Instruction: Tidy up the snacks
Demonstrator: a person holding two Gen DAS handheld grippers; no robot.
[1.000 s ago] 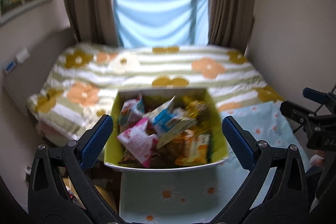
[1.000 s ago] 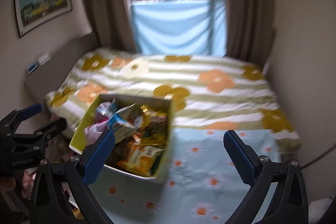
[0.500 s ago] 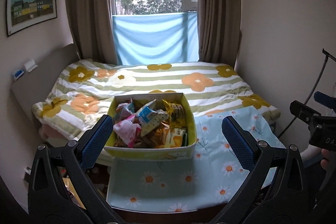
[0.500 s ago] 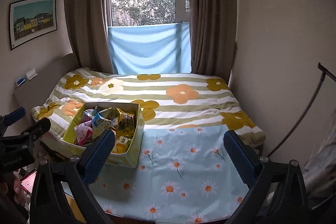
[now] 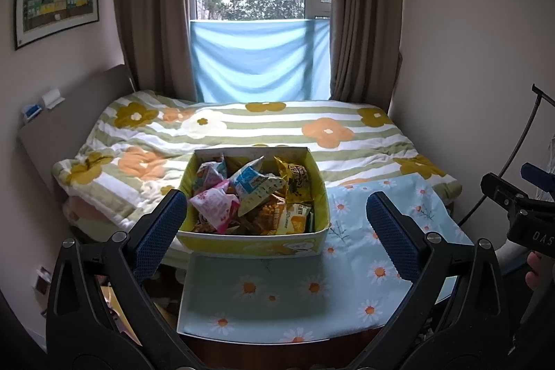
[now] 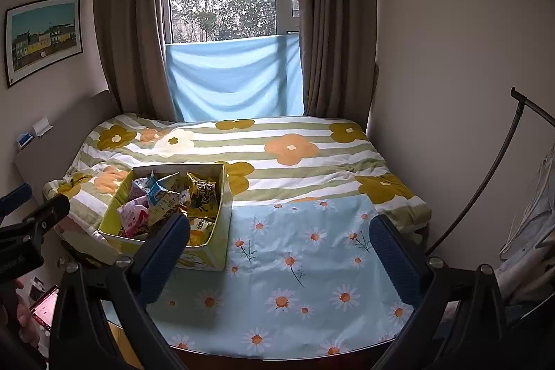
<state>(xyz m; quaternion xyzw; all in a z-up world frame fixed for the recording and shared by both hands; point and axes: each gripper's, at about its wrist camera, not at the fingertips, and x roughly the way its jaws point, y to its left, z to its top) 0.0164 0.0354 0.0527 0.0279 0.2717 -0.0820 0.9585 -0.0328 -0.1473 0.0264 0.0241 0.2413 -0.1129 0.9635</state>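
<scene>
With both the left tongs (image 5: 277,224) and right tongs (image 6: 279,248) spread wide and empty, lower slowly over the snack box (image 5: 253,240) (packets lie jumbled) and pinch one top packet.

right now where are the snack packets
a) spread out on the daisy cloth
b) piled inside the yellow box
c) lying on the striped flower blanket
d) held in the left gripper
b: the snack packets are heaped inside the yellow box, which stands on the daisy cloth; the left gripper and right gripper are both open and hold nothing.
</scene>
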